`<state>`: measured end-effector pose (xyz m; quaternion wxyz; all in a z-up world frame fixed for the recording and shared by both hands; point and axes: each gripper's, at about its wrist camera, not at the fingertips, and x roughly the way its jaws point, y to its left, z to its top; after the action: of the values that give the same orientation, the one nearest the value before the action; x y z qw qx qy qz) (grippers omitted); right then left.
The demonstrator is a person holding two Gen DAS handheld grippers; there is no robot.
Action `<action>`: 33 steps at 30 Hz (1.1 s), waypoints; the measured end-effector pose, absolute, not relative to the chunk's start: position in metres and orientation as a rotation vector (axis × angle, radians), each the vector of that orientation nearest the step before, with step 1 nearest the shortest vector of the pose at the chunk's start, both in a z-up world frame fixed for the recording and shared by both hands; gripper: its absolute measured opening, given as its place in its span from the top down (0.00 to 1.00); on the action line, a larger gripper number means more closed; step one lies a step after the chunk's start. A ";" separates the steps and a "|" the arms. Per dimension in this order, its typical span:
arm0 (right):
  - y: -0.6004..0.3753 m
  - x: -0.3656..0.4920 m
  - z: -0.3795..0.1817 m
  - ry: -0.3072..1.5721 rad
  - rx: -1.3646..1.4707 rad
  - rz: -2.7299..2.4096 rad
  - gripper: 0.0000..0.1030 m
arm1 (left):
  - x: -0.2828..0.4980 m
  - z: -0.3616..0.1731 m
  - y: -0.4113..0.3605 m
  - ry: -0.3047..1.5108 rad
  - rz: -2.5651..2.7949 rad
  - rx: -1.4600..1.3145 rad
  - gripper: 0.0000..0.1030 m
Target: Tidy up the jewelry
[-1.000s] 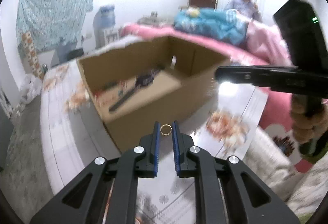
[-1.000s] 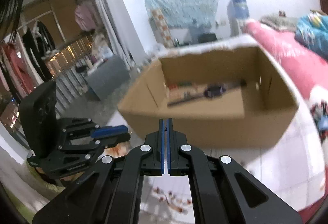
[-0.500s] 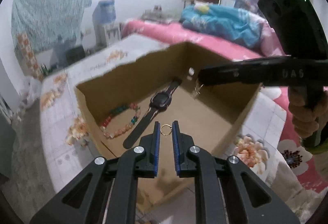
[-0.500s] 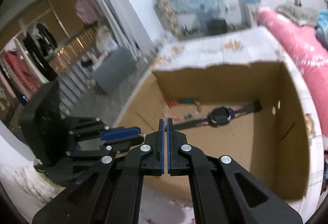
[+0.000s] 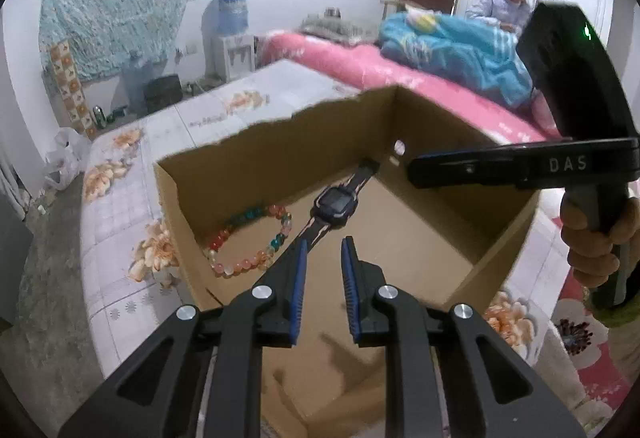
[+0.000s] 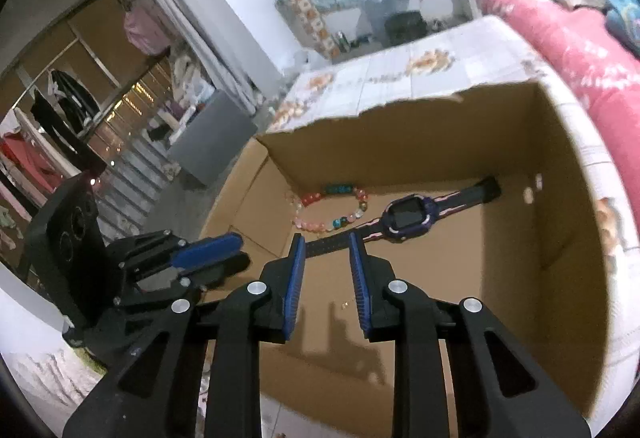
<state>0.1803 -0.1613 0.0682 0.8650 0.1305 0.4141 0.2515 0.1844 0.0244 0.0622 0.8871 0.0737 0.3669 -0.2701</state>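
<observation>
An open cardboard box (image 5: 280,153) (image 6: 560,197) stands on a floral tablecloth. Inside lie a beaded bracelet (image 5: 256,238) (image 6: 332,209) and a dark watch (image 5: 336,203) (image 6: 408,215). My left gripper (image 5: 323,246) is open and empty above the box's near side. My right gripper (image 6: 326,240) is open and empty over the box floor. A tiny gold piece (image 6: 346,304) lies on the floor below it. The right gripper also shows in the left wrist view (image 5: 500,165), over the right wall. The left gripper shows in the right wrist view (image 6: 208,254), at the box's left wall.
The table (image 5: 120,197) with the floral cloth stands next to a pink bed (image 5: 420,77) holding a blue quilt. A person (image 5: 508,5) sits at the back right. A water dispenser (image 5: 230,33) stands by the far wall. A clothes rack (image 6: 60,125) stands at the left.
Both grippers have opened over the box. The gold ring held between the left gripper's fingers is gone from them. Both grippers have moved further over the box.
</observation>
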 end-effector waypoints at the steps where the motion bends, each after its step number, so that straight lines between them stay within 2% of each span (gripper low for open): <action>1: -0.165 0.173 0.073 0.847 0.278 0.530 0.76 | 0.179 0.067 0.027 0.745 -0.564 0.151 0.83; 7: -0.189 0.102 0.093 0.696 0.304 0.572 0.70 | 0.117 0.085 0.039 0.637 -0.652 0.157 0.73; 13: -0.197 0.049 0.056 0.707 0.341 0.574 0.70 | 0.072 0.060 0.031 0.696 -0.786 0.137 0.71; 19: -0.186 0.044 -0.015 0.865 0.397 0.476 0.82 | 0.077 0.002 -0.004 0.825 -0.755 0.203 0.71; 21: -0.185 0.045 -0.025 0.888 0.417 0.474 0.82 | 0.081 -0.013 -0.014 0.826 -0.726 0.264 0.71; 26: -0.186 0.052 -0.029 0.895 0.415 0.478 0.82 | 0.092 -0.033 -0.033 0.812 -0.728 0.378 0.71; 33: -0.186 0.059 -0.036 0.894 0.438 0.489 0.82 | 0.105 -0.038 -0.047 0.818 -0.754 0.399 0.71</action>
<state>0.0586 -0.1856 -0.0356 0.8501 0.2082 0.4244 0.2322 0.1047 -0.0470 -0.0376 0.8304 0.1879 0.3856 -0.3556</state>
